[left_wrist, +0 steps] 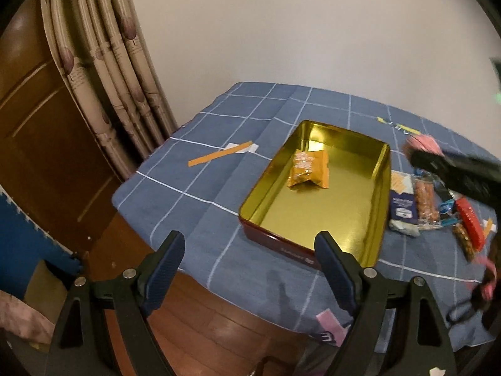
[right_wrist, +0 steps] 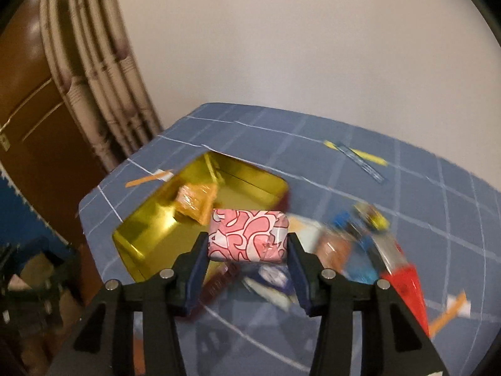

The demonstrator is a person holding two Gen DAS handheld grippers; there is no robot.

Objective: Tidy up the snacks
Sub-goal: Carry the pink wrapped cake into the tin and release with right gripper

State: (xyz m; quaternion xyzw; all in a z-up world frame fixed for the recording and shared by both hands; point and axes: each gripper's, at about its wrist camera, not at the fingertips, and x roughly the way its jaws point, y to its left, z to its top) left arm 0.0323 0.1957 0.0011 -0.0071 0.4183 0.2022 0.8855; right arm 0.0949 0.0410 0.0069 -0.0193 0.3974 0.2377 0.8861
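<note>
A gold-lined tin box (left_wrist: 380,194) (right_wrist: 131,244) with red outer walls lies open on the blue checked tablecloth. One orange snack packet (left_wrist: 308,169) (right_wrist: 195,202) rests inside it. My right gripper (right_wrist: 249,241) is shut on a pink-and-white patterned snack pack (right_wrist: 249,236), held in the air over the tin's near right edge. In the left wrist view that pack (left_wrist: 421,142) shows blurred at the tip of the right gripper's black body. My left gripper (left_wrist: 250,257) stands open with nothing between its fingers, low at the tin's near corner.
Several snack packs (left_wrist: 432,206) (right_wrist: 360,250) lie in a loose pile right of the tin, among them a red one (left_wrist: 469,222). Orange tape strips (left_wrist: 219,155) and a yellow-blue strip (right_wrist: 357,156) lie on the cloth (left_wrist: 188,206). Curtain and wooden door stand at left.
</note>
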